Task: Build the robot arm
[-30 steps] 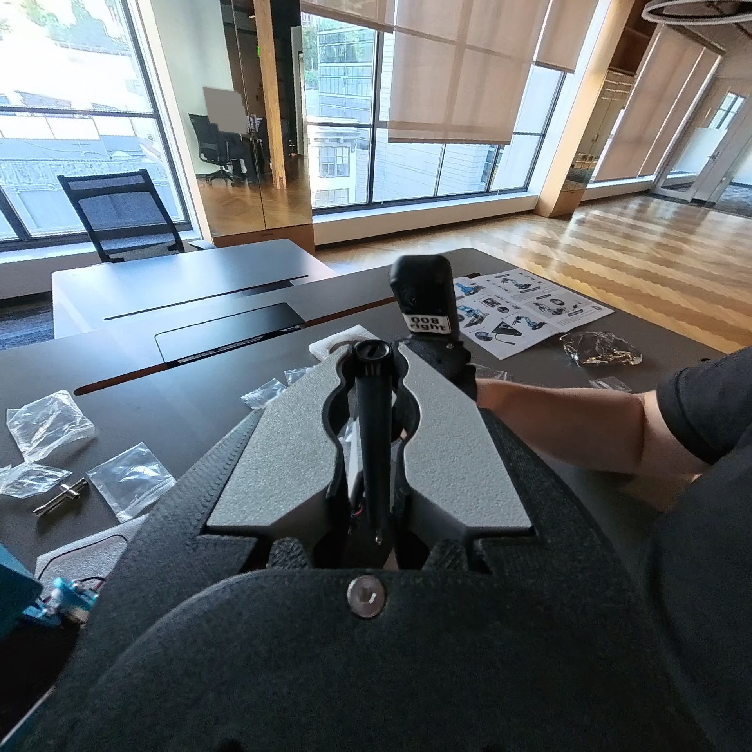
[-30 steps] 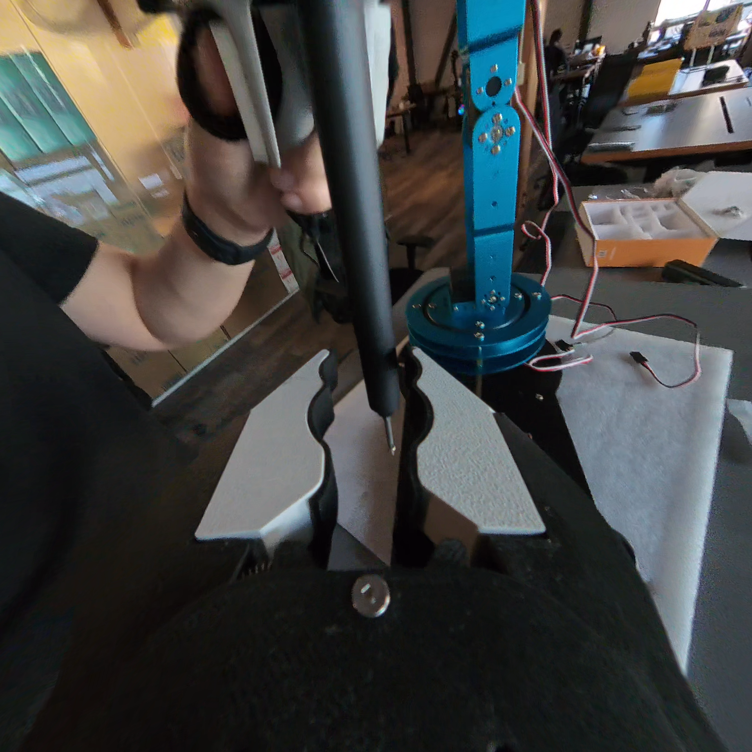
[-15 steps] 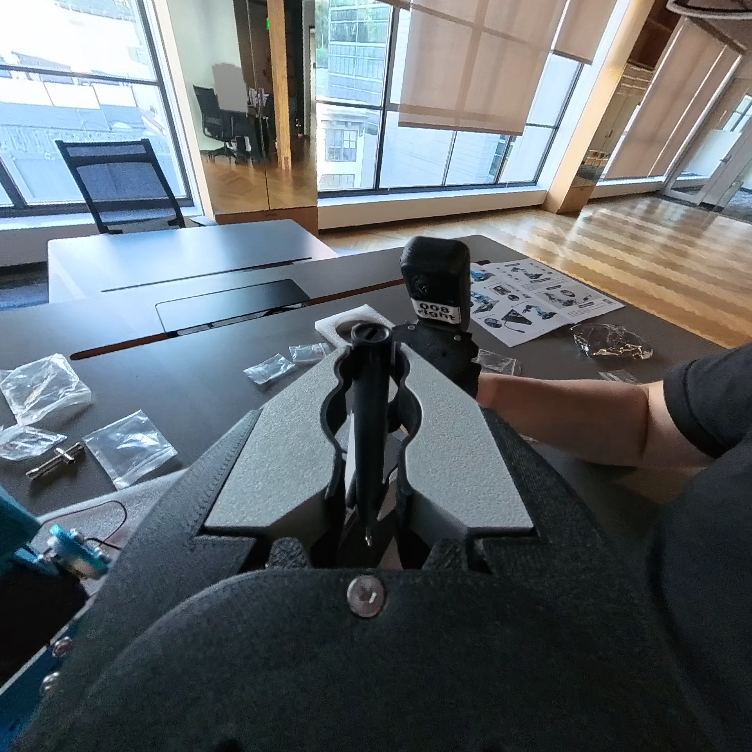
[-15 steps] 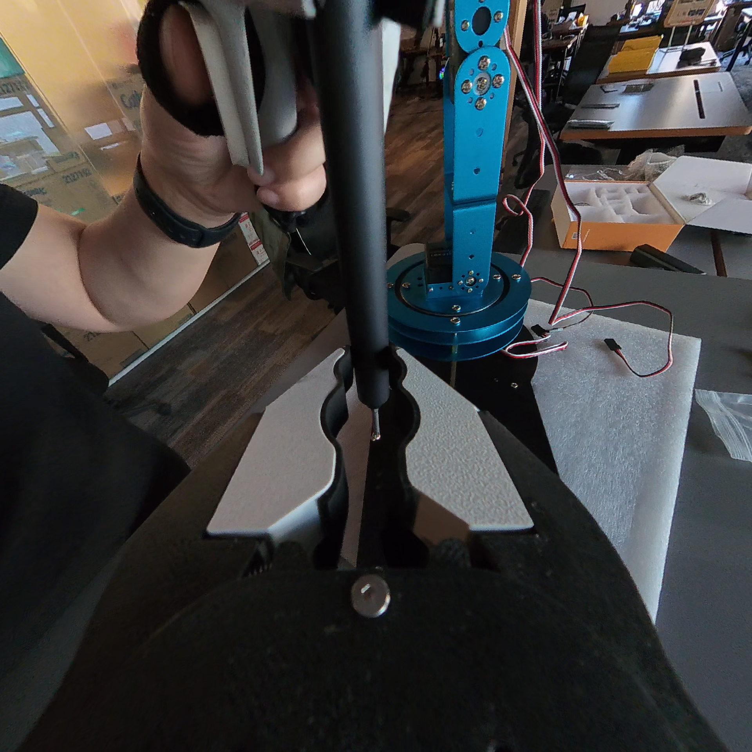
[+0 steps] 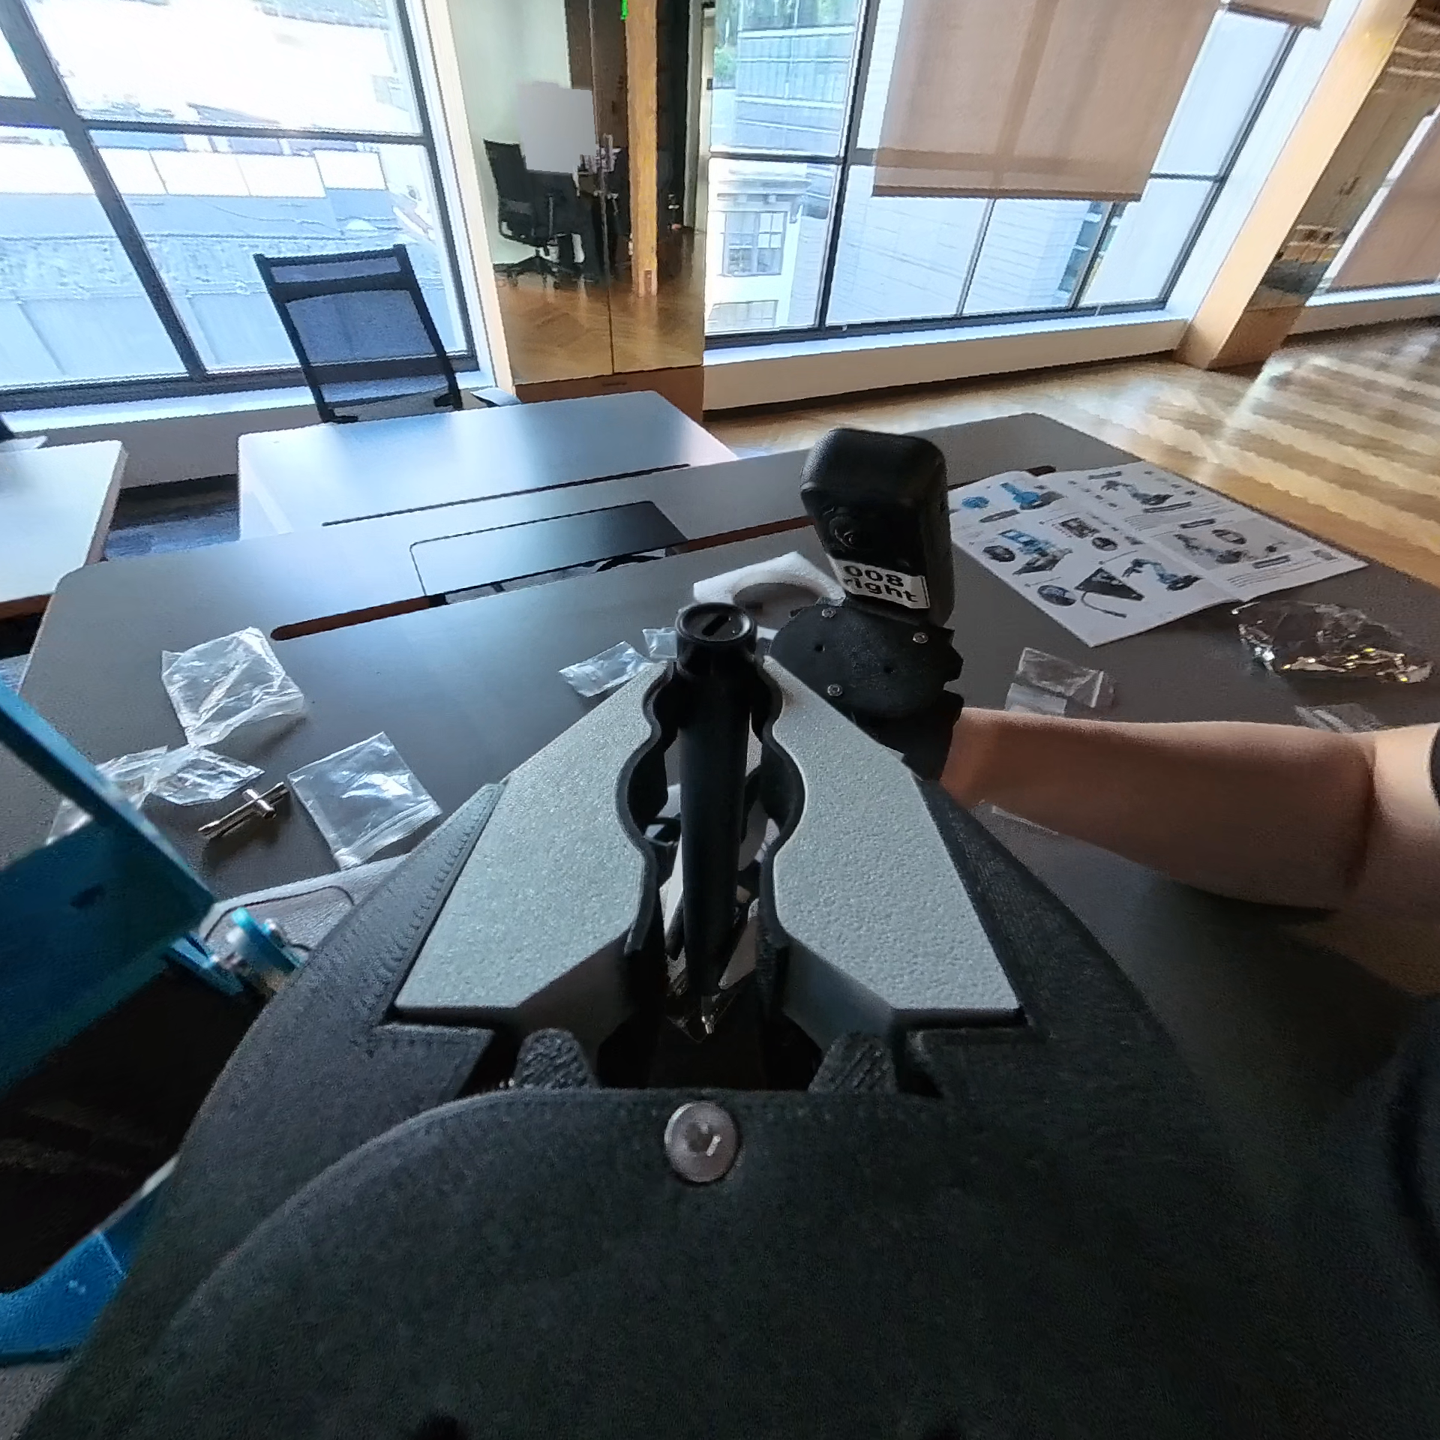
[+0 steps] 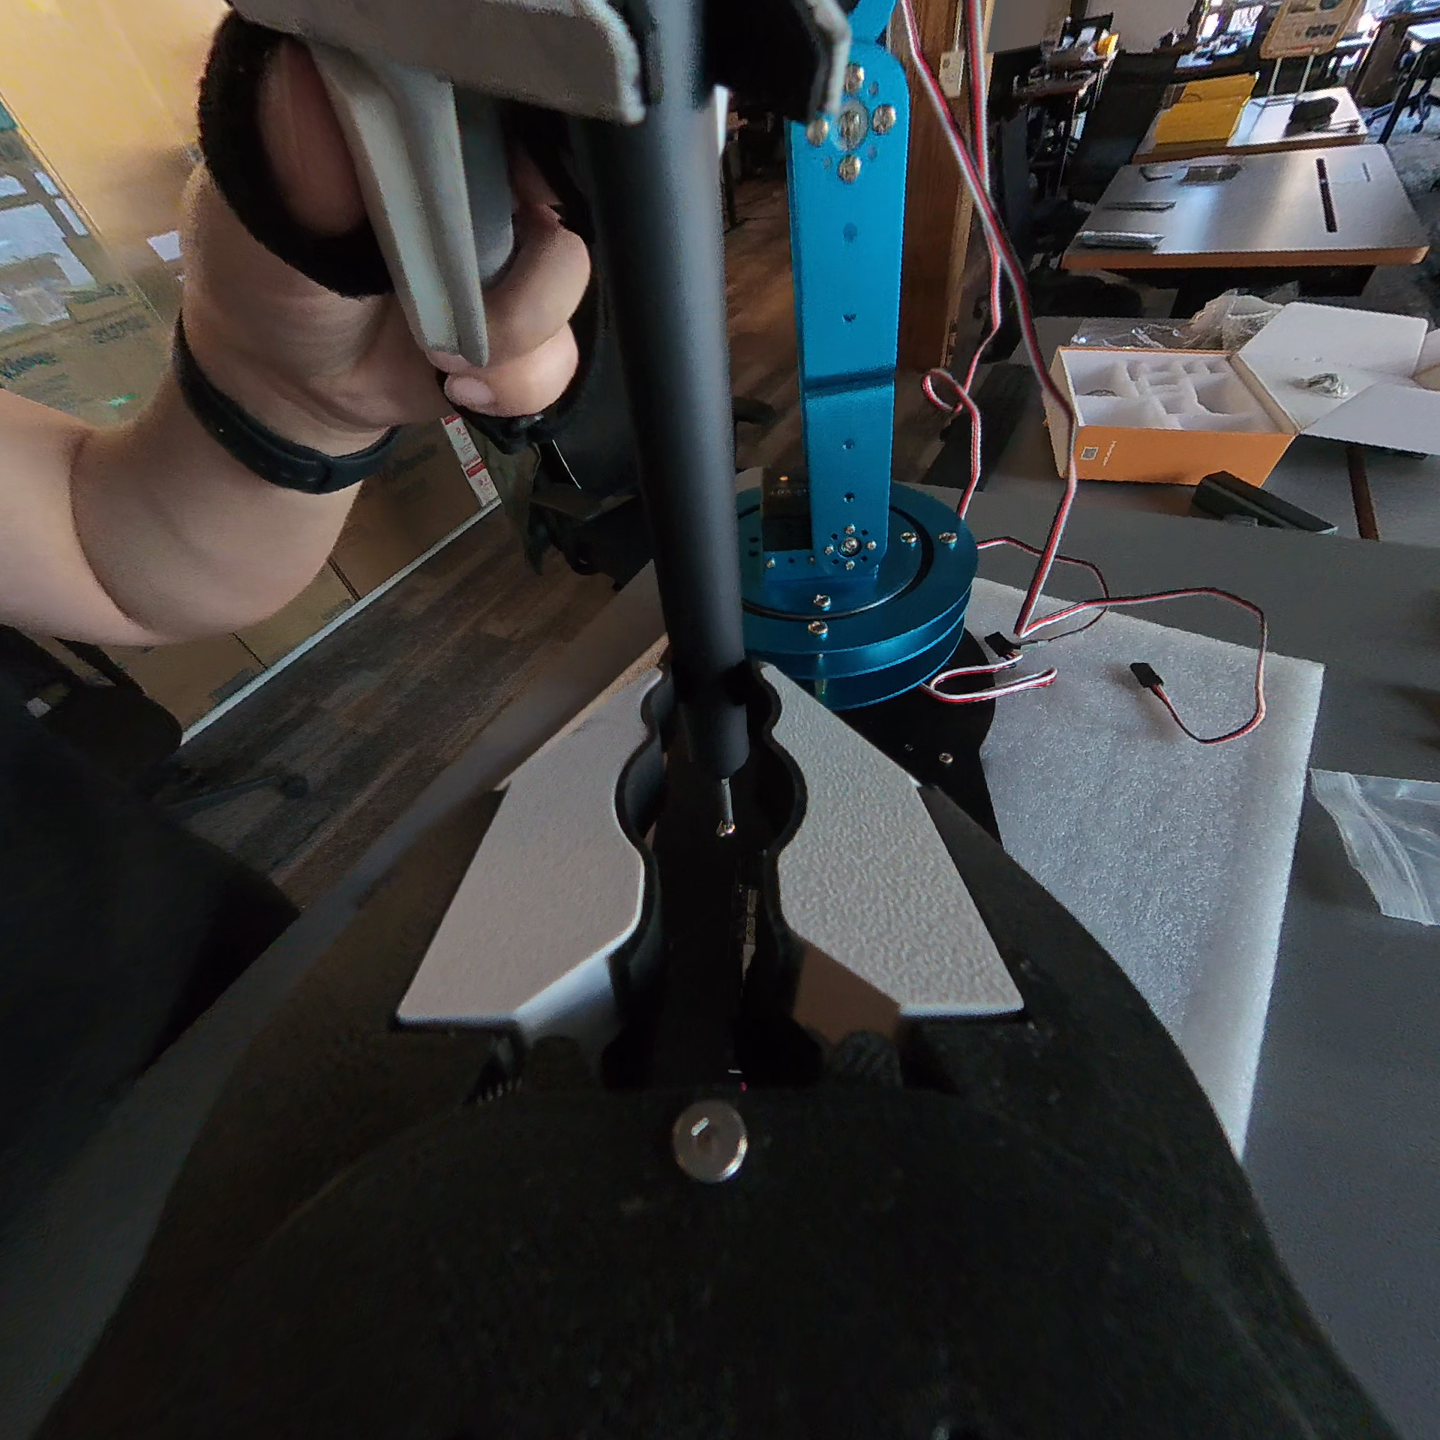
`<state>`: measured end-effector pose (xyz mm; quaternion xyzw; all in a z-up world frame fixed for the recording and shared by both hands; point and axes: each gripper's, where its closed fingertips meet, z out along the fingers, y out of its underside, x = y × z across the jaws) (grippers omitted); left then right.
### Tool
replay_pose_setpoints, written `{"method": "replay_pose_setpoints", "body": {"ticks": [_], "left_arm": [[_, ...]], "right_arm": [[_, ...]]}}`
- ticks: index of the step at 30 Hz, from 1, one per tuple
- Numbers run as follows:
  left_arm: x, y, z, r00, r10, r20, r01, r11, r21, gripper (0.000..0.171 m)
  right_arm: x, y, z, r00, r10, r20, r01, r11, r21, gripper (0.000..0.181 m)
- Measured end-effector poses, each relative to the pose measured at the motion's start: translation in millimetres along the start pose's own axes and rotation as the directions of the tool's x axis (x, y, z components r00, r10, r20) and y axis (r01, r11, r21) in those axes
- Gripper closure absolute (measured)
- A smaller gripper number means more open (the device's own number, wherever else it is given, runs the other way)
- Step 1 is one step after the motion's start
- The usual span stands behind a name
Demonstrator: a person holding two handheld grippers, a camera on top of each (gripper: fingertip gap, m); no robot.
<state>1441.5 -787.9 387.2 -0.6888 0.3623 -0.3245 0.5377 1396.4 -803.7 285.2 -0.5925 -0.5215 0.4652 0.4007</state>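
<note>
My left gripper (image 5: 713, 686) is shut on a black pen-shaped screwdriver (image 5: 713, 818), with the cap at the fingertips and the bit towards the camera. In the right wrist view the screwdriver (image 6: 678, 390) hangs down from the left gripper's fingers (image 6: 467, 62), held by a hand. Its bit sits between the fingertips of my right gripper (image 6: 713, 701), whose jaws stand a narrow gap apart. The gap is dark, and I cannot tell if they pinch anything. Just beyond stands a blue metal arm (image 6: 845, 312) on a blue turntable (image 6: 880, 623). The right gripper's body (image 5: 865, 678) shows behind the screwdriver.
The turntable stands on a black plate (image 6: 935, 740) on a white foam sheet (image 6: 1130, 818), with red-white wires (image 6: 1091, 615). An open orange box (image 6: 1153, 421) is behind. On the dark table lie clear bags (image 5: 358, 795), a metal T-wrench (image 5: 241, 810), an instruction sheet (image 5: 1130, 545) and a foil bag (image 5: 1325, 647). The gap from one gripper's tips to the other's is roughly 11 cm.
The right gripper has moved in towards the blue turntable, and its gap now shows dark instead of white foam. The screwdriver's bit has come down between the right fingertips. The left view swung right.
</note>
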Motion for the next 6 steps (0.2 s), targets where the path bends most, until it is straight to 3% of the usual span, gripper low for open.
{"method": "replay_pose_setpoints", "body": {"ticks": [6], "left_arm": [[-3.8, 9.2, -0.9, 1.000, 0.005, 0.029, -0.005, 1.000, -0.004, 0.156]], "right_arm": [[3.0, 8.4, 3.6, 1.000, 0.005, -0.003, -0.005, 1.000, -0.022, 0.165]]}}
